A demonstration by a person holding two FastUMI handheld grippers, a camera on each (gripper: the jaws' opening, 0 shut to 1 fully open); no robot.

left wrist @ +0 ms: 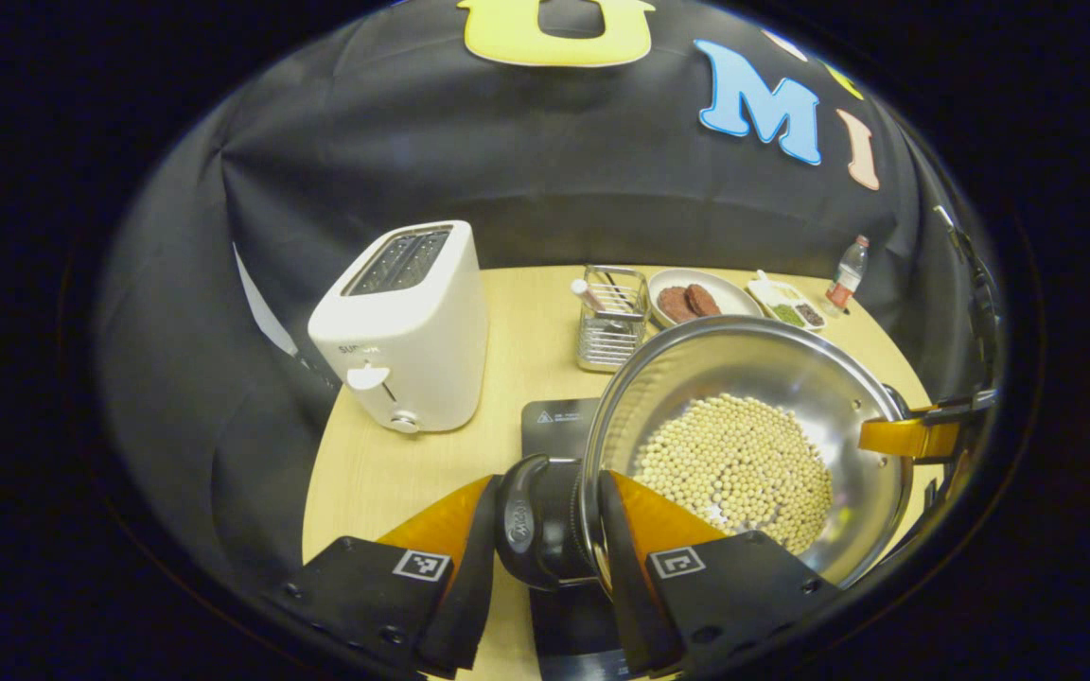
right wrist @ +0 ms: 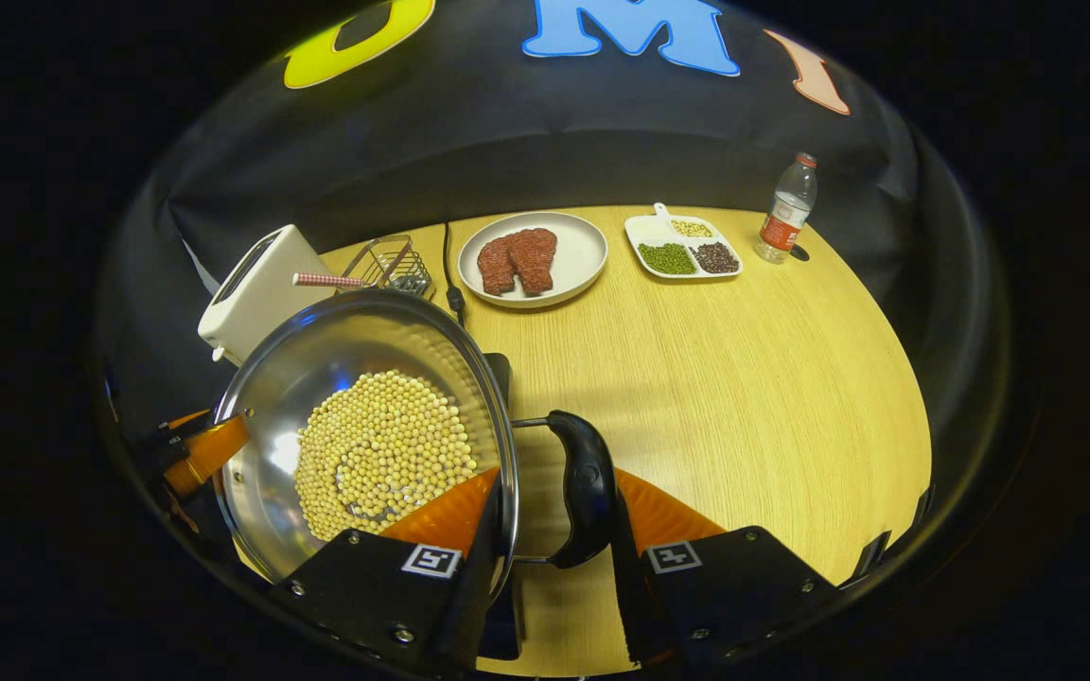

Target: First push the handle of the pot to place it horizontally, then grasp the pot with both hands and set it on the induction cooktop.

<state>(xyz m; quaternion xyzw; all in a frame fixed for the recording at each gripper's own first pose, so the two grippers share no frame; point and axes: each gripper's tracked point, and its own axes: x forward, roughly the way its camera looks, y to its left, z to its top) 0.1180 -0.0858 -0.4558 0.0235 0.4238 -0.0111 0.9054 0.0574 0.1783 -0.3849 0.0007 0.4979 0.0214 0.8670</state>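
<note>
Fingers of left gripper (left wrist: 545,515) and right gripper (right wrist: 550,511) clamped on opposite handles of pot (left wrist: 744,378)

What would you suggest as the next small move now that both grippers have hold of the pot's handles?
Probably lower the pot level onto the induction cooktop just beneath it. The left gripper and right gripper each clamp a handle, and the beans would slide if it tilts.

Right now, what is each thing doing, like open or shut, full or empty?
Pot: held up, beans inside, no lid.
Left gripper: shut on the pot's long handle.
Right gripper: shut on the pot's loop handle.
Toaster: slots empty.
Plate: holds two meat pieces.
Bottle: upright, capped.
Cooktop: under the pot.
</note>
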